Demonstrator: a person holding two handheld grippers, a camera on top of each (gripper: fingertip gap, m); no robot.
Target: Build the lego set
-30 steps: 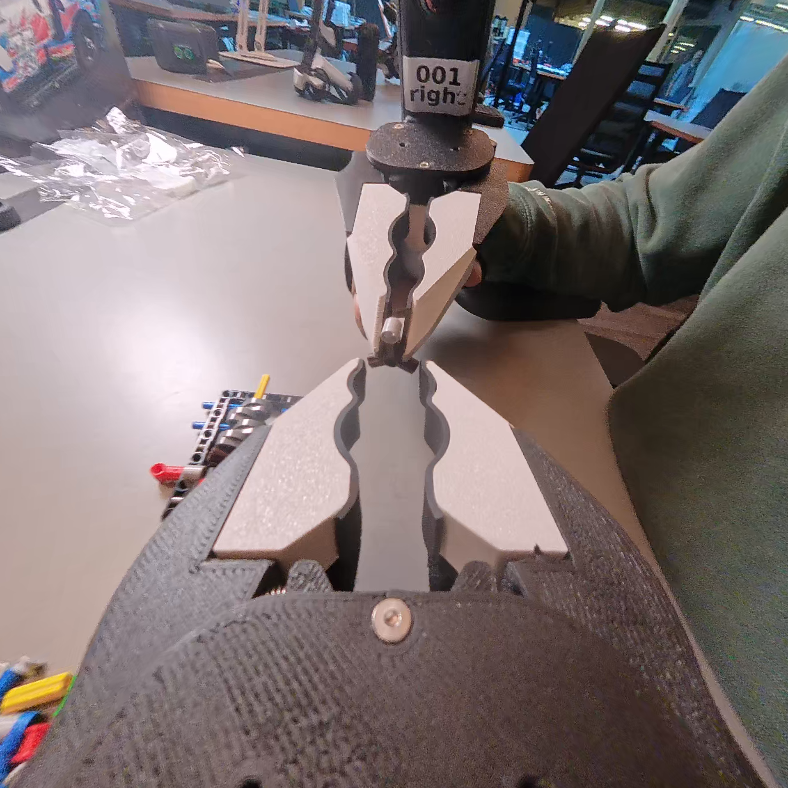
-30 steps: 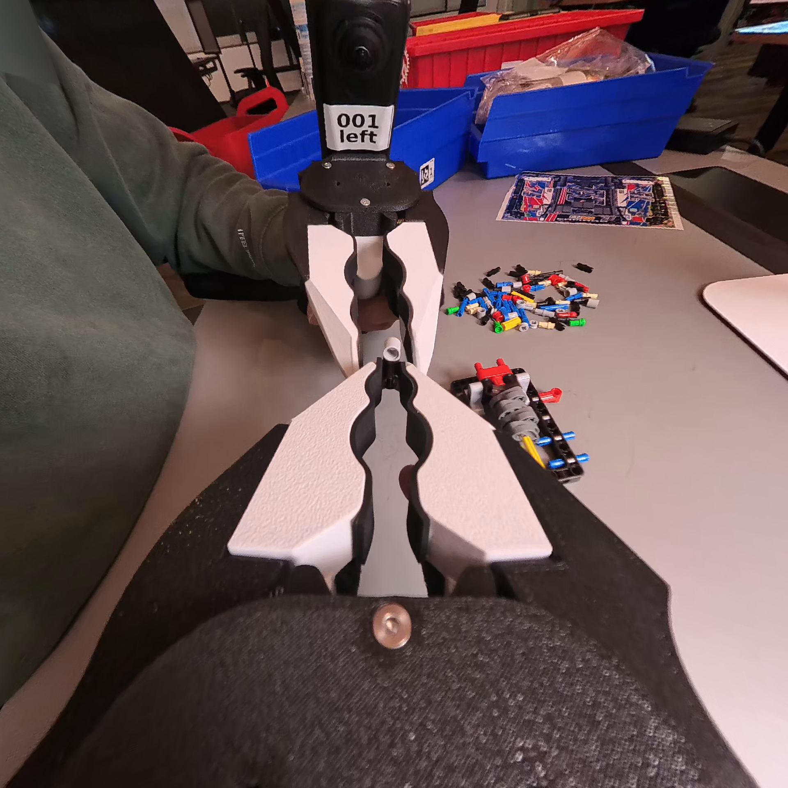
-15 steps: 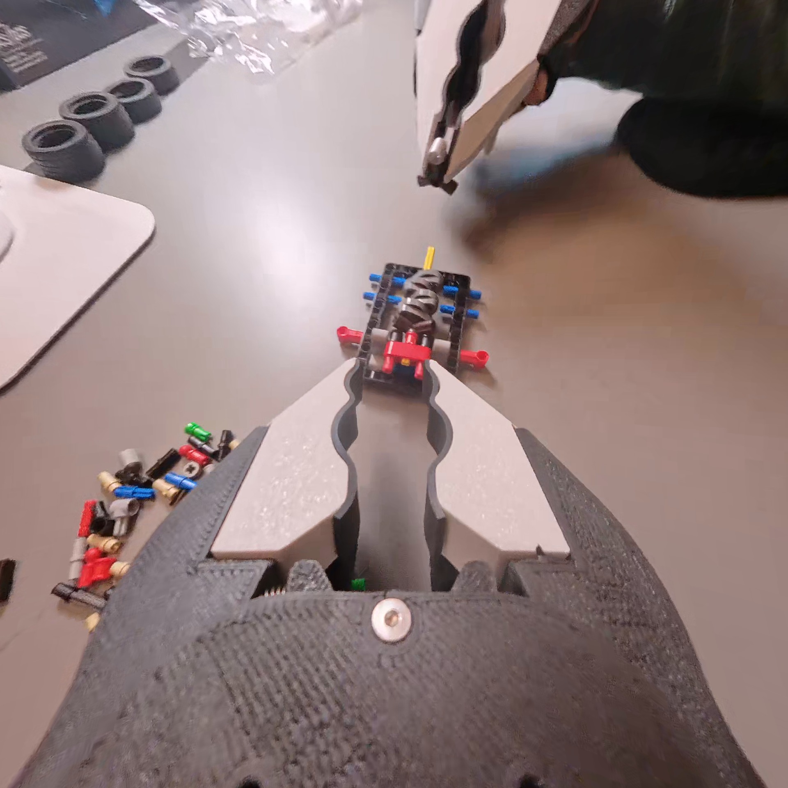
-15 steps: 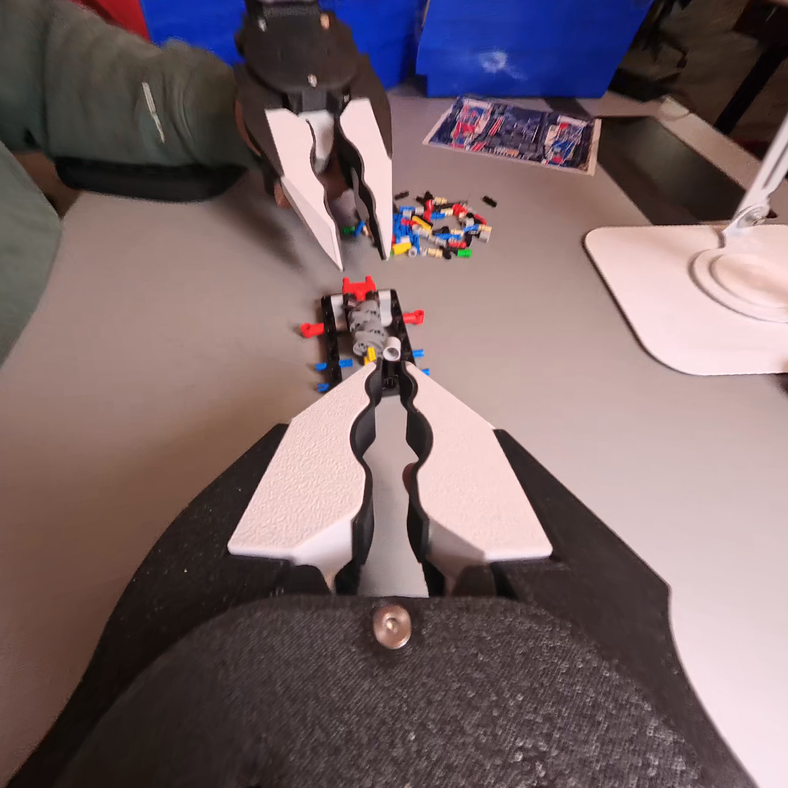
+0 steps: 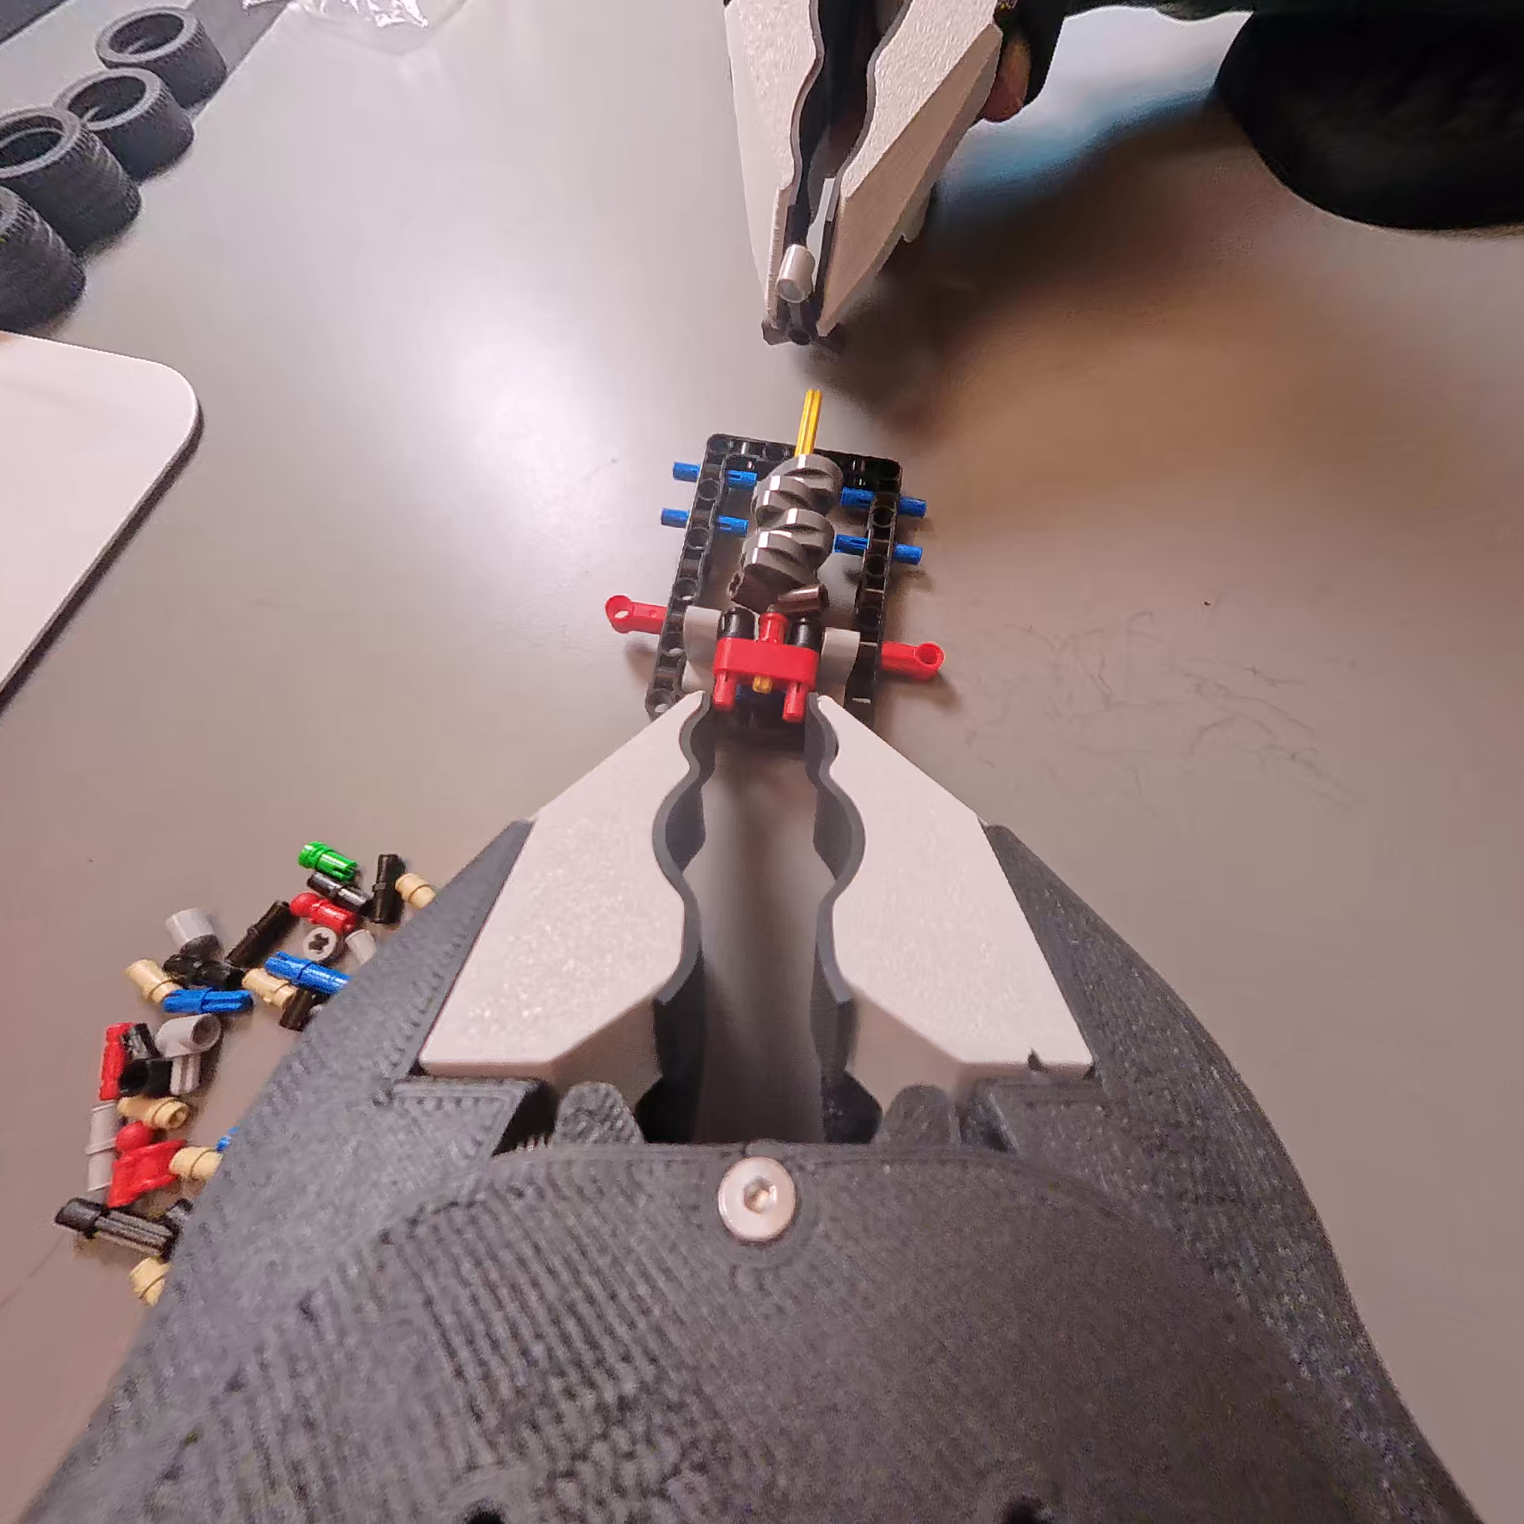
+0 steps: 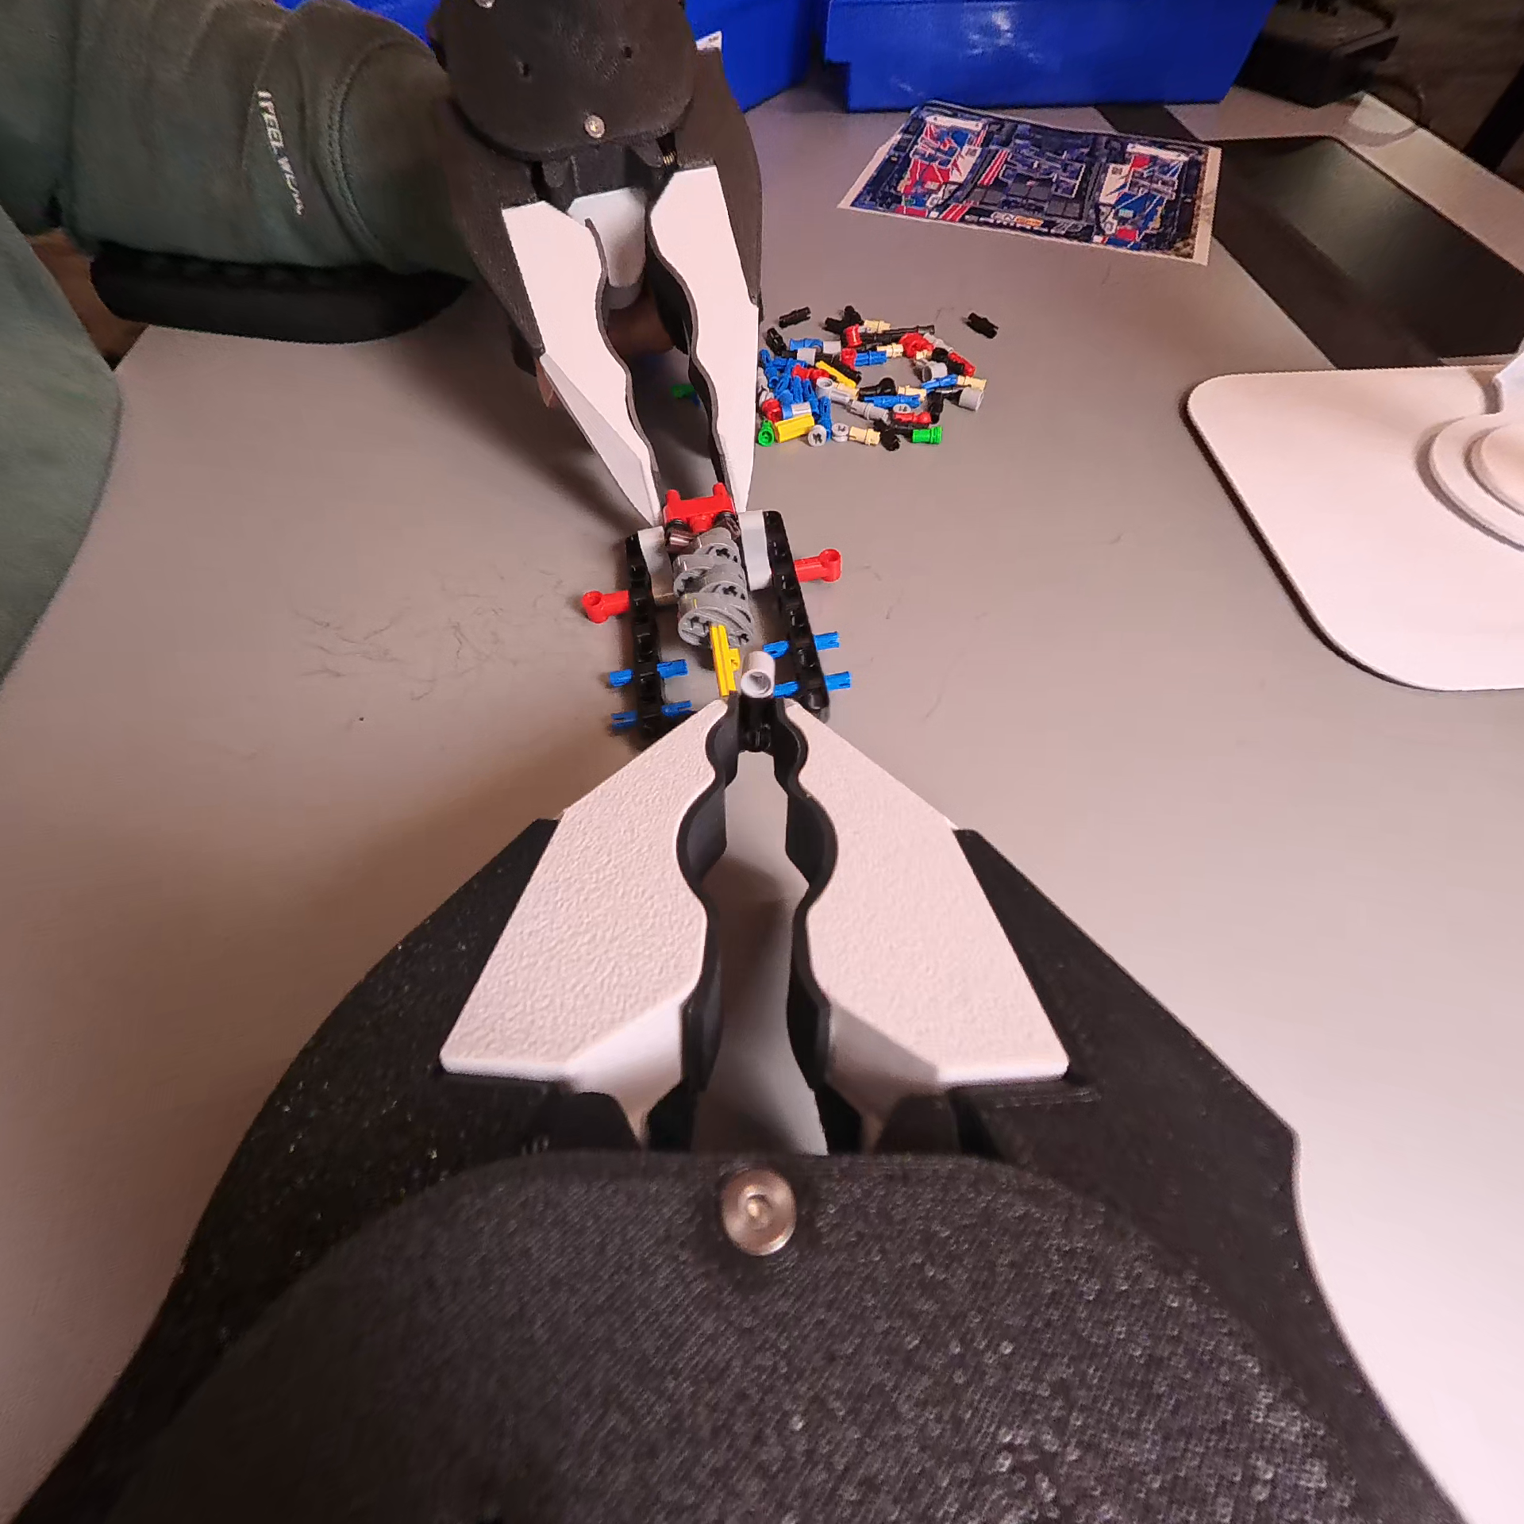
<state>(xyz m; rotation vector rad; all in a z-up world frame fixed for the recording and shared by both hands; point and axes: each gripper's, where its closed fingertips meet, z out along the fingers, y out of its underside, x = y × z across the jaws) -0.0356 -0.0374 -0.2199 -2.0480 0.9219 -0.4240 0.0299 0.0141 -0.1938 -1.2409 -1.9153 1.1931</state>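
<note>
The lego assembly (image 5: pixel 783 569) is a black frame with grey gears, blue pins, red pins and a red end piece; it lies flat on the grey table. A yellow axle (image 5: pixel 811 420) sticks out of its far end. My left gripper (image 5: pixel 757 713) is open, its tips on either side of the red end piece. My right gripper (image 6: pixel 757 717) is shut on a small black piece with a light grey bush (image 6: pixel 757 681), held just above the axle end of the assembly (image 6: pixel 717 602). It also shows in the left wrist view (image 5: pixel 798 330).
A pile of small loose pieces (image 6: pixel 866 388) lies beyond the assembly, and shows at left in the left wrist view (image 5: pixel 247 990). Black tyres (image 5: pixel 74 165), a white lamp base (image 6: pixel 1361 528), a printed sheet (image 6: pixel 1031 181) and blue bins (image 6: pixel 1031 41) ring the work area.
Both grippers have come down from mid-air to the assembly on the table. The left closed in on the red end. The right lowered its small piece towards the yellow axle end.
</note>
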